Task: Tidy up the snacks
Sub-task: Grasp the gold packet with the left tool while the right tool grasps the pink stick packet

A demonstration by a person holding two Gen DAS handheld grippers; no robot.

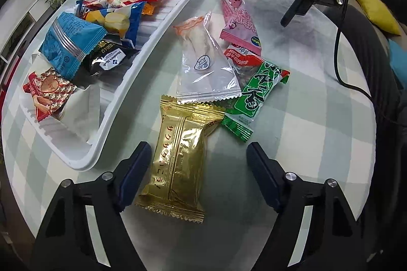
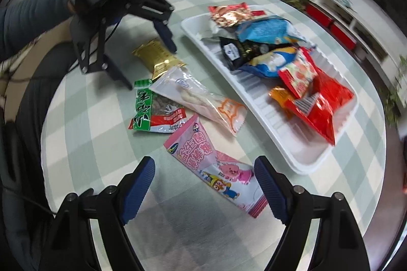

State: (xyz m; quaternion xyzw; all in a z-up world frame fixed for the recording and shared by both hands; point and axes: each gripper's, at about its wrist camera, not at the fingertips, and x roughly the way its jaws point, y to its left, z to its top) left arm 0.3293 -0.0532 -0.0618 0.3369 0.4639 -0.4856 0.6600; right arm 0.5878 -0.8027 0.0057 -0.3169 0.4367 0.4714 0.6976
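Now left gripper [image 1: 197, 174] points down over gold packet [image 1: 178, 156] on checked tablecloth [image 1: 305, 131]; jaws spread, packet between them, left pad close beside packet edge, right pad well apart. Right gripper [image 2: 204, 185] hangs over pink packet [image 2: 216, 164], jaws spread wide, pads not touching it. Clear-wrapped snack [image 1: 203, 62] and green packet [image 1: 254, 90] lie overlapped between gold and pink. White tray [image 1: 162, 29] beside them holds pile of red, blue, black packets
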